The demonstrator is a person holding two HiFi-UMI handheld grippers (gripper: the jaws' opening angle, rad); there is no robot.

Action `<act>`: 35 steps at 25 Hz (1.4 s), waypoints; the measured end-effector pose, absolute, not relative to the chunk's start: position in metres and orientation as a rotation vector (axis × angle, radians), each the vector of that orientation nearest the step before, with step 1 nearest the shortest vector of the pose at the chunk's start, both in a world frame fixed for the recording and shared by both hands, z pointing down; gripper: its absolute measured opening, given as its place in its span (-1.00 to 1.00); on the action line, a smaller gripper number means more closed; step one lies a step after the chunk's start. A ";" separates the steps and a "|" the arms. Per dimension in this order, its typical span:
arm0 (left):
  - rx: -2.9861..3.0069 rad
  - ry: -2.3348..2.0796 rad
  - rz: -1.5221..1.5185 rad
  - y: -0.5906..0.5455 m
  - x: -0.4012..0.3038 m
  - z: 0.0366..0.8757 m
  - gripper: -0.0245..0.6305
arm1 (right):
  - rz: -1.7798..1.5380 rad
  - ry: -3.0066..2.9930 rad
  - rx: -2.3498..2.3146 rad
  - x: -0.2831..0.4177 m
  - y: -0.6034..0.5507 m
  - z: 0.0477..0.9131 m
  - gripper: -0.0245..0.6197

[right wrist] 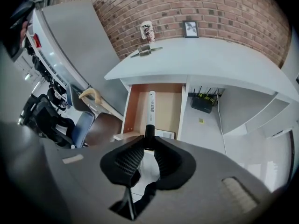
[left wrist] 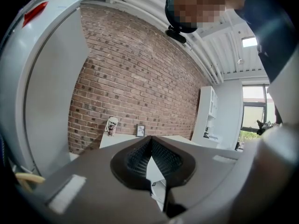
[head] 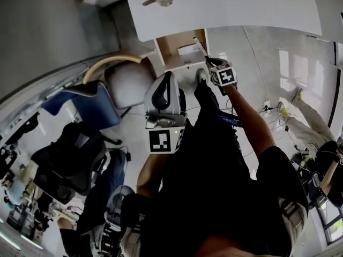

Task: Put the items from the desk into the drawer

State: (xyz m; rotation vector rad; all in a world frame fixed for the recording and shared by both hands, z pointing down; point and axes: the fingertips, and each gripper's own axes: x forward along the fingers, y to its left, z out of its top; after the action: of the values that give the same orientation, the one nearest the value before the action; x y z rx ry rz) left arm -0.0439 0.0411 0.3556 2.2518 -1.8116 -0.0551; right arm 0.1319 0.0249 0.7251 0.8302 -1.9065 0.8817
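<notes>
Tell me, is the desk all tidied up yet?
Not yet. The drawer is open with something white already inside. The right hand-held gripper holds a marker over it. A cup, a picture frame and a small tool are left on the desk.

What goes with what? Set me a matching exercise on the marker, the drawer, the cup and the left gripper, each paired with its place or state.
1. marker
2. drawer
3. cup
4. left gripper

A. shut, holding nothing
B. standing on the desk by the brick wall
C. pulled open under the desk
D. clamped in the right gripper

Pairs: 1-D, 2-C, 3-B, 4-A.
</notes>
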 end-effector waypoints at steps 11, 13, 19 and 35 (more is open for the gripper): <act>2.208 -1.776 -0.027 0.031 -0.040 0.409 -0.89 | 0.965 -1.756 0.851 0.153 0.017 0.817 -0.70; 2.181 -1.776 -0.021 0.030 -0.042 0.421 -0.89 | 0.968 -1.734 0.854 0.156 0.014 0.831 -0.70; 2.131 -1.784 0.005 0.030 -0.043 0.454 -0.89 | 1.011 -1.682 0.867 0.156 0.006 0.865 -0.70; 2.093 -1.744 0.052 0.039 -0.030 0.479 -0.89 | 1.077 -1.547 0.849 0.163 0.008 0.902 -0.70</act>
State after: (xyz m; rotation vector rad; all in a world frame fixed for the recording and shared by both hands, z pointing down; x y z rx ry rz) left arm -0.0301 0.0390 0.4790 2.0933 -1.7443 0.0517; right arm 0.1633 0.0083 0.9022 0.8493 -1.5473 1.0773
